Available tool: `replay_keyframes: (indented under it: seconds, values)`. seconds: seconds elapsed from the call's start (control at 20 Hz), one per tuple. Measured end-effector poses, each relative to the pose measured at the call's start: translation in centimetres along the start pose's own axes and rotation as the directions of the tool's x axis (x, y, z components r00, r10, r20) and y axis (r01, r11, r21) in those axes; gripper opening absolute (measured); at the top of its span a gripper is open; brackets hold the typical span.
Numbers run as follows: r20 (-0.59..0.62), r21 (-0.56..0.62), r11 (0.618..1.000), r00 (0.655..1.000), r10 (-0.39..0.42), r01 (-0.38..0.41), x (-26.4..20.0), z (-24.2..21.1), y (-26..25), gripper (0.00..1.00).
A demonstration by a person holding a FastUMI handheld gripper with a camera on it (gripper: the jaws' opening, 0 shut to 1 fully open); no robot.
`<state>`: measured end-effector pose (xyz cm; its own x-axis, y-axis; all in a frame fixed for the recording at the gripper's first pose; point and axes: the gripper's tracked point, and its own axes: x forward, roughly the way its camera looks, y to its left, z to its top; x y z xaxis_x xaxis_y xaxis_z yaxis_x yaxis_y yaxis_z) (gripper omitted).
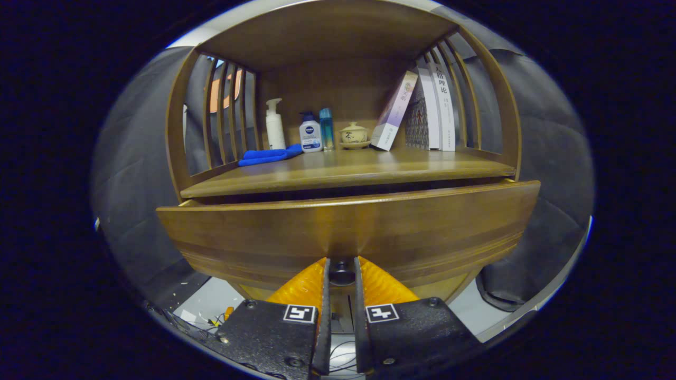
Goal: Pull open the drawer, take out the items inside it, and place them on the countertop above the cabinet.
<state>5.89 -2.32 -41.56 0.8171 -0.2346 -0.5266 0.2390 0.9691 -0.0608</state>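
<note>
Now brown drawer, tongs on knob

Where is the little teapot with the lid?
In the gripper view, the little lidded pot sits on its saucer at the back of the countertop, between the slim blue bottle and the leaning book, far beyond the hand-held gripper closed on the drawer knob.
</note>
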Motion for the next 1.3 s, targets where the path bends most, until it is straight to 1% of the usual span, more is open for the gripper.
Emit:
replay_keyframes:
  seconds: [0.55, 0.9, 0.95, 1.15, 1.3]
  values:
    - [-0.03, -0.04, 0.998, 0.999, 0.038, -0.039, -6.0, -2.5, -0.1, 0.22]
    - [-0.064, -0.055, 0.997, 0.997, 0.053, -0.056, -8.6, -4.4, -0.2, 0.22]
    - [-0.043, -0.064, 0.996, 0.998, 0.056, -0.058, -8.8, -4.3, -0.2, 0.22]
    - [-0.071, -0.08, 0.994, 0.995, 0.067, -0.072, -10.0, -5.1, -0.2, 0.21]
    - [-0.114, -0.097, 0.992, 0.991, 0.075, -0.086, -10.2, -5.3, -0.2, 0.21]
